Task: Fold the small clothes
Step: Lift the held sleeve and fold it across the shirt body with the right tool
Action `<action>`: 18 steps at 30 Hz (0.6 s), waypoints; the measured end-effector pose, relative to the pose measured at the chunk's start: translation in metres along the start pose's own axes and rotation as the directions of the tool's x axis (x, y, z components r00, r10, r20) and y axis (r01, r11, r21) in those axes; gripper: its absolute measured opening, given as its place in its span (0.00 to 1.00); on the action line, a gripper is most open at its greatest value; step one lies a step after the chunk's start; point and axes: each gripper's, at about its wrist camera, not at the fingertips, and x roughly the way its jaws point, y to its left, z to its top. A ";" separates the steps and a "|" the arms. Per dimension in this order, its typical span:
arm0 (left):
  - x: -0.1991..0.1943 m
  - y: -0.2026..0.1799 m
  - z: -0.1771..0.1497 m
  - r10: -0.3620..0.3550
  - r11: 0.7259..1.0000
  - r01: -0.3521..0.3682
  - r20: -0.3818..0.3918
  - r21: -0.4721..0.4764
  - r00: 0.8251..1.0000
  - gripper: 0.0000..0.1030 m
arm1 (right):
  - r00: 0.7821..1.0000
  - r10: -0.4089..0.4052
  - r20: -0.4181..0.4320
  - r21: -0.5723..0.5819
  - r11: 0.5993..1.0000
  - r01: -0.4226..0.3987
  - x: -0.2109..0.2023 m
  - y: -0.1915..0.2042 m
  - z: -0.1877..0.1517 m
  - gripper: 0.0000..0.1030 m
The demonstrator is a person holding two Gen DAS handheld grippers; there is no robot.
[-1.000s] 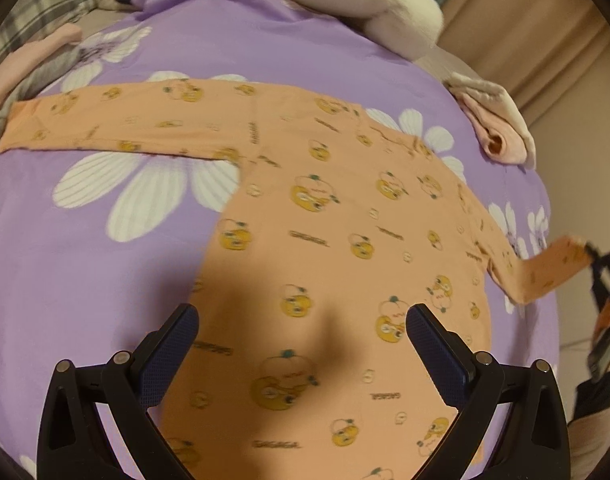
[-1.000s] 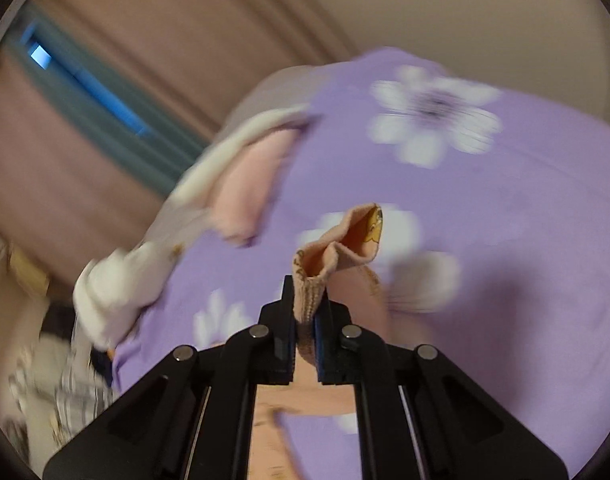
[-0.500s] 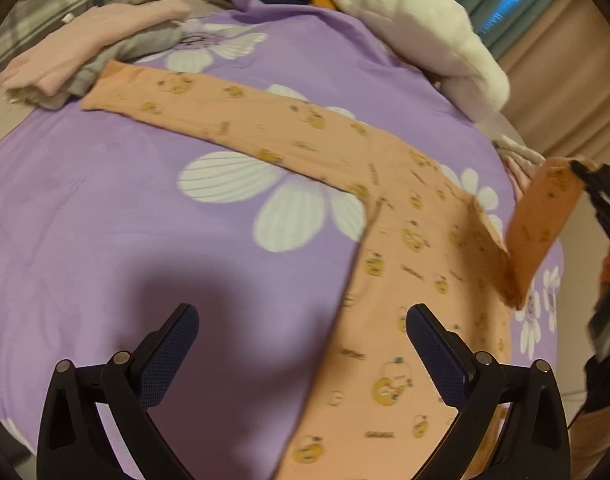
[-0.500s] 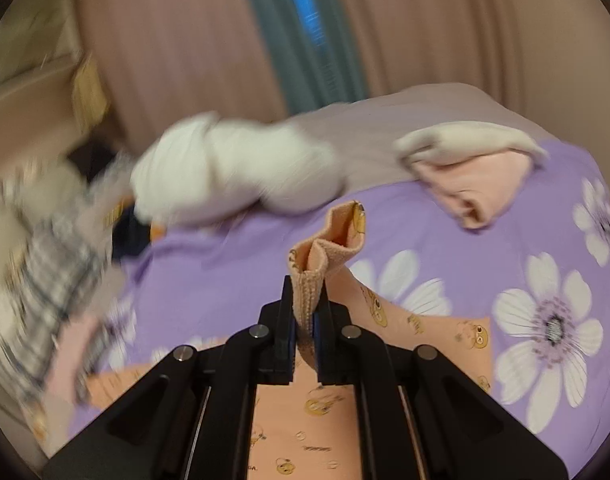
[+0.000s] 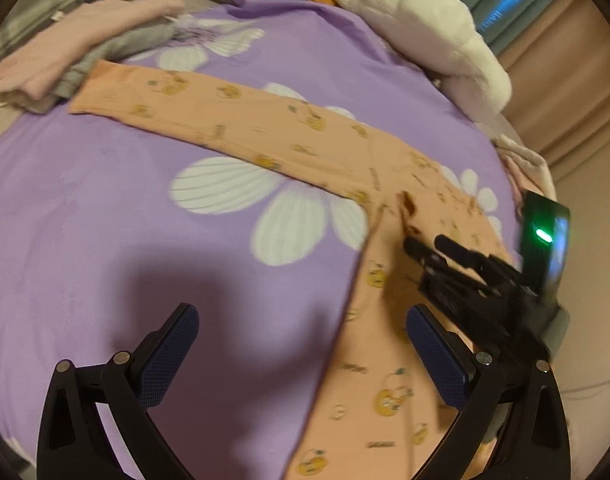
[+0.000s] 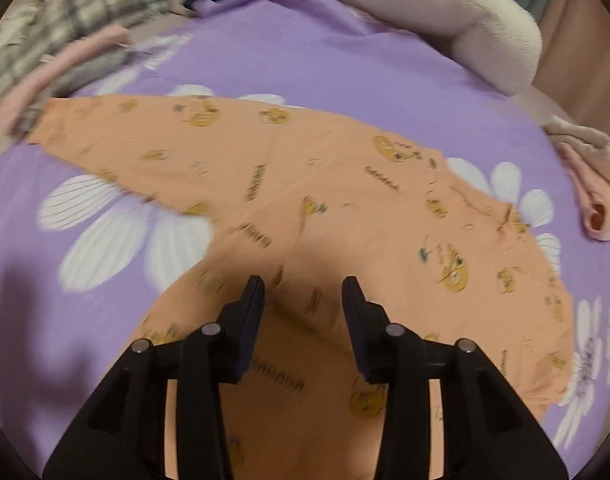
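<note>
The peach long-sleeved top (image 6: 345, 216), printed with small yellow cartoon figures, lay flat on the purple flowered bedspread (image 5: 105, 208), directly ahead of and beneath both tools. Its right sleeve appeared to lie folded in across the body, the cuff end (image 5: 407, 204) resting just beyond the right gripper's tips in the left wrist view. The other sleeve (image 5: 209, 116) stretched out unfolded, far ahead and to the left of the left gripper.

The right gripper (image 6: 303, 292) hovered low over the chest of the top with its jaws parted and nothing between them. The left gripper (image 5: 301, 344) was spread wide and empty, straddling the top's left side edge, one finger above bare bedspread and the other above fabric.

The step in hand looked like the sleeve folds: one sleeve seemed done, the second not yet started. The next move would probably call for the left gripper to reach forward and leftward to the outstretched cuff, pinch it, and carry it back across the body.

Beyond that cuff sat a stack of pink and grey folded clothes (image 5: 65, 64). A cream fleece blanket (image 6: 445, 12) lay further ahead, and a rolled pink garment (image 6: 597, 196) off to the right.
</note>
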 end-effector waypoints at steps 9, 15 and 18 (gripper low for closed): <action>0.032 -0.061 0.032 -0.307 0.951 0.308 -0.033 0.027 0.951 1.00 | 0.973 0.144 0.181 0.430 0.878 -0.210 -0.058 -0.156 -0.060 0.64; 0.075 -0.103 0.056 -0.411 0.909 0.415 -0.077 0.038 0.908 0.81 | 0.978 0.111 0.176 0.599 0.776 -0.196 -0.043 -0.213 -0.101 0.35; 0.102 -0.110 0.062 -0.441 0.896 0.445 -0.121 0.000 0.889 0.60 | 0.976 0.119 0.184 0.636 0.743 -0.211 -0.037 -0.218 -0.113 0.30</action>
